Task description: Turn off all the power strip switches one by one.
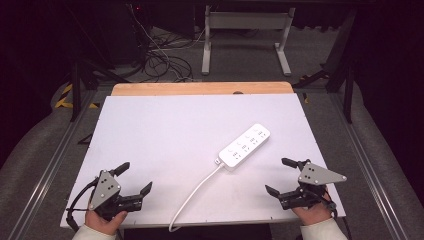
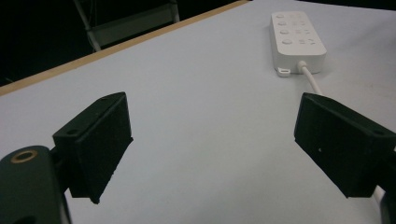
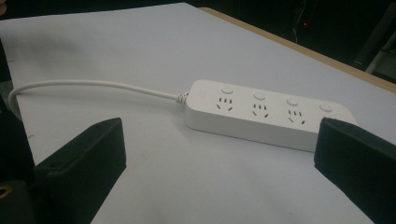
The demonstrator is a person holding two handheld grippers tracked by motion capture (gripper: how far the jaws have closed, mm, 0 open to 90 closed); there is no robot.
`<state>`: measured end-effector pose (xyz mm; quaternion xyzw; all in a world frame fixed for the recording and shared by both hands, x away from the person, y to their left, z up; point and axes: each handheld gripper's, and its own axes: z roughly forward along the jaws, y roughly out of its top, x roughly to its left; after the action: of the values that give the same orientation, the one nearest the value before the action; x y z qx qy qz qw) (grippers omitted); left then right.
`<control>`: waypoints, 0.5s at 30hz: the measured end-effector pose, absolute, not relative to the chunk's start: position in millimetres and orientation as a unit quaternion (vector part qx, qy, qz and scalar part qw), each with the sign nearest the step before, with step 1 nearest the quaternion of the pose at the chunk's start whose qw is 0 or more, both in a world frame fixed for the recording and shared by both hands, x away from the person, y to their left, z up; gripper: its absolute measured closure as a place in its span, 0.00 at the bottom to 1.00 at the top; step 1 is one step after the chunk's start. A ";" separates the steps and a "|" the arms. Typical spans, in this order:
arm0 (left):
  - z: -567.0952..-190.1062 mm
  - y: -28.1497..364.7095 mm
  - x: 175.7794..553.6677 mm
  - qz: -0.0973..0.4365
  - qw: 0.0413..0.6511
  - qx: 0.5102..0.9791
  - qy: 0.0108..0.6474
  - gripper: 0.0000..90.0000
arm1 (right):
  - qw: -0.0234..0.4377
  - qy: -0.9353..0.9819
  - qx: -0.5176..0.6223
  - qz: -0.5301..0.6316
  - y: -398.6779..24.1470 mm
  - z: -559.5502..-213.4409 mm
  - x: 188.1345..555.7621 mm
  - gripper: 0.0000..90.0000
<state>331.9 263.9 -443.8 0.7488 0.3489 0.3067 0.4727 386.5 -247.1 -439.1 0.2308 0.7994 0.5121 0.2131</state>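
Down at the near left corner of the white table (image 1: 165, 125), the left gripper (image 1: 136, 179) rests in a hand (image 1: 104, 220), its jaws spread wide with nothing between them; the left gripper view shows bare tabletop in that gap. Right of centre lies a white power strip (image 1: 245, 145), flat and angled, its far end pointing toward the back right. Its white cable (image 1: 192, 197) leaves the near end, curves toward the front edge and drops over it. At the near right corner the right gripper (image 1: 281, 176) is held likewise, jaws fully apart and empty, well apart from the strip.
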 end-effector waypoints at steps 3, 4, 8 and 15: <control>-444.0 265.0 331.8 0.304 0.478 0.745 0.353 0.13 | 0.214 0.800 0.230 0.511 -246.7 -438.7 386.2 0.04; -443.6 264.8 331.6 0.306 0.477 0.745 0.351 0.13 | 0.213 0.800 0.229 0.512 -246.5 -438.5 386.2 0.04; -442.8 263.4 330.4 0.316 0.470 0.749 0.344 0.13 | 0.212 0.803 0.228 0.508 -245.6 -438.1 386.4 0.05; -443.0 263.6 331.1 0.315 0.468 0.748 0.349 0.13 | 0.208 0.806 0.229 0.505 -244.9 -437.3 386.5 0.09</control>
<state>331.1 263.6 -443.0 0.7483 0.3491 0.3149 0.4679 386.5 -244.9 -437.3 0.2294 0.8057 0.5050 0.2076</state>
